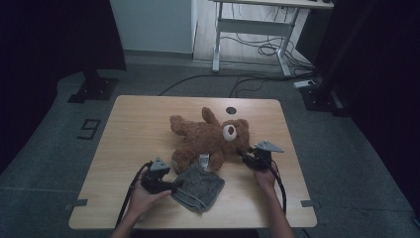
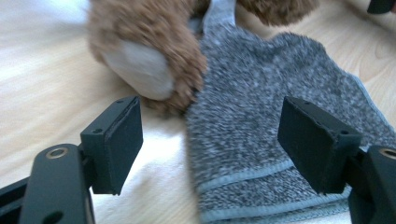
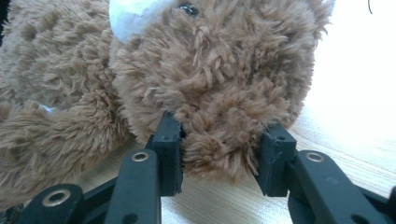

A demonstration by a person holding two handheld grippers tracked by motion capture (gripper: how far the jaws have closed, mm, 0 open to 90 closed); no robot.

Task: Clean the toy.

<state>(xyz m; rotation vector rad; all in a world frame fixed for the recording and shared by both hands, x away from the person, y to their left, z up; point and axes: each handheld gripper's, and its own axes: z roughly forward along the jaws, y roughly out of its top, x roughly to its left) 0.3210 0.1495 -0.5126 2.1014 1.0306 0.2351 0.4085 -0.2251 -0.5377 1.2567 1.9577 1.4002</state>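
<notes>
Grey floor bears marking "9" (image 1: 89,128).

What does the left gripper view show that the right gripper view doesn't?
Left gripper view: a grey knitted cloth on the table, a pale-soled bear paw beside it, and the left gripper with its jaws apart over the cloth's edge, pressing on nothing.
Right gripper view: the right gripper shut on the bear's head, one eye at the top.
Both: brown teddy bear fur and the wooden table.
</notes>
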